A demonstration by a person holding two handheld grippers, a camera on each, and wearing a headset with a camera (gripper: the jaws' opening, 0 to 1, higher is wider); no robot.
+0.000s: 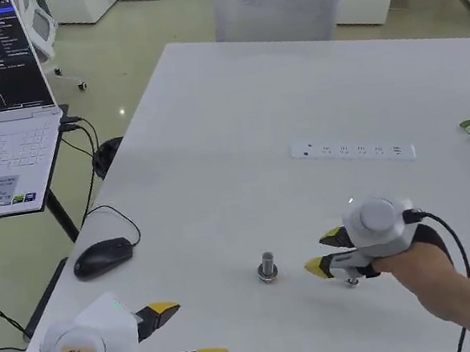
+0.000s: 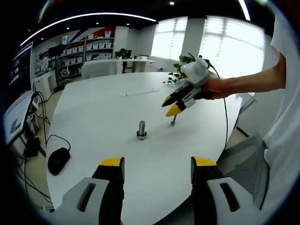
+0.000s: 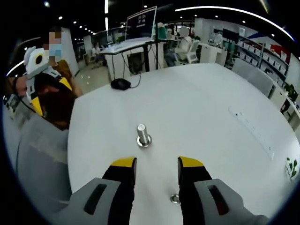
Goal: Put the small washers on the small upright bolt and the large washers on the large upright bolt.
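Bolts stood upright mid-table [image 1: 294, 98], axes vertical: large bolt [image 1: 267, 268] just left of the right gripper [image 1: 320, 252], small bolt [image 1: 352, 282] directly under its jaws. Right gripper was nearer both, level, pointing left, jaws moderately parted, empty. Left gripper [image 1: 194, 331] hung near the table edge, jaws wide, empty. Ring at the large bolt's base: washer or head, could not tell.

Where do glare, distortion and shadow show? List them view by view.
Head view: even light, only soft shadows under the large bolt on the table. Left gripper view: fisheye bends the table edge; windows blown out behind the right gripper. Right gripper view: same curving; ceiling lights show as streaks.
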